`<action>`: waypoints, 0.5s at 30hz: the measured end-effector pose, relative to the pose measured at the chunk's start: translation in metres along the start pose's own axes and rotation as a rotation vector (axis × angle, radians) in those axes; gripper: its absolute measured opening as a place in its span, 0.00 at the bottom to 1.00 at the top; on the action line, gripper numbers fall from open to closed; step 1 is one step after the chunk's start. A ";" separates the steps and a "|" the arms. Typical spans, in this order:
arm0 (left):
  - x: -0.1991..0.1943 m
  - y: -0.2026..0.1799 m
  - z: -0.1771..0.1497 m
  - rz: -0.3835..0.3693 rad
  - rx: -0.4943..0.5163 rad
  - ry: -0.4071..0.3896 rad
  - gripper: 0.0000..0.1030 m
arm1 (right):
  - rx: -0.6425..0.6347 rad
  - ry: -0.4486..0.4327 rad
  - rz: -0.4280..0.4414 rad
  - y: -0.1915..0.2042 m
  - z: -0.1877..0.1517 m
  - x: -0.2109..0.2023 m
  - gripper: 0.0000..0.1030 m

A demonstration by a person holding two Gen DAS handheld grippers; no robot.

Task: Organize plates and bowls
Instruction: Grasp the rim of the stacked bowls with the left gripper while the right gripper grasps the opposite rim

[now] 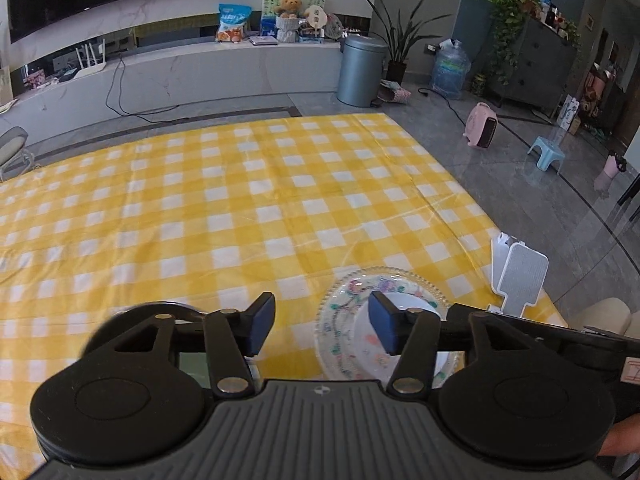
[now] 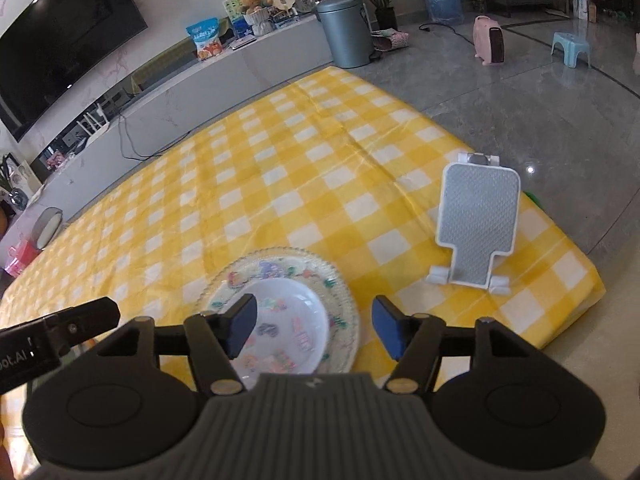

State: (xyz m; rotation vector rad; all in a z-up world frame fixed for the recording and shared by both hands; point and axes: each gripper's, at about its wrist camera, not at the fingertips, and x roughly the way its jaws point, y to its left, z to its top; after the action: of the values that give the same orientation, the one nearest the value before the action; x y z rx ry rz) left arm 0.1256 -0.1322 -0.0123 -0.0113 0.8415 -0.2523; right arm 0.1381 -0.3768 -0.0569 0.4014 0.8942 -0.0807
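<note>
We note the table [image 2: 280, 168] first: a yellow-and-white checked cloth [image 1: 200, 208] covers its whole top, creased in long folds.

Near the table's front right part sits the plate [image 2: 340, 292], clear glass with a beaded rim and a ring of small coloured floral prints. Inside it, resting on its centre, is the bowl [image 2: 288, 316], white and shallow, printed with pastel figures in pink, green and grey (the prints are too blurred to read). The bowl holds nothing that we can see. The left view shows the same pair, plate [image 1: 340, 300] with bowl [image 1: 372, 356] nested in it, partly hidden by the fingers.

To the right of the plate, well apart from it and close to the table's right edge, a white stand [image 2: 478, 220] with a grey textured pad leans back on its feet.

Left gripper [image 1: 322, 326]: jaws spread wide, nothing between the blue pads; it hangs above the plate's left side. Right gripper [image 2: 314, 330]: also released, its pads apart over the plate's right part and gripping nothing. In the right view the left gripper's black body pokes in at the left edge.
</note>
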 end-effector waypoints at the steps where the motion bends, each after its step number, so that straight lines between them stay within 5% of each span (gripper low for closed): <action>1: -0.003 0.004 0.000 0.003 0.000 -0.002 0.67 | -0.002 0.002 0.013 0.004 -0.001 -0.003 0.62; 9: -0.026 0.042 -0.003 0.073 -0.022 -0.010 0.73 | -0.052 0.018 0.172 0.056 -0.009 -0.025 0.76; 15: -0.033 0.080 -0.010 0.119 -0.087 -0.007 0.78 | -0.109 0.087 0.229 0.096 -0.027 -0.018 0.77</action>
State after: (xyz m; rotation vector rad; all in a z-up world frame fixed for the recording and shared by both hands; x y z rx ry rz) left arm 0.1142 -0.0463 -0.0035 -0.0435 0.8425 -0.1041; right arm 0.1293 -0.2793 -0.0290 0.4054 0.9286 0.1967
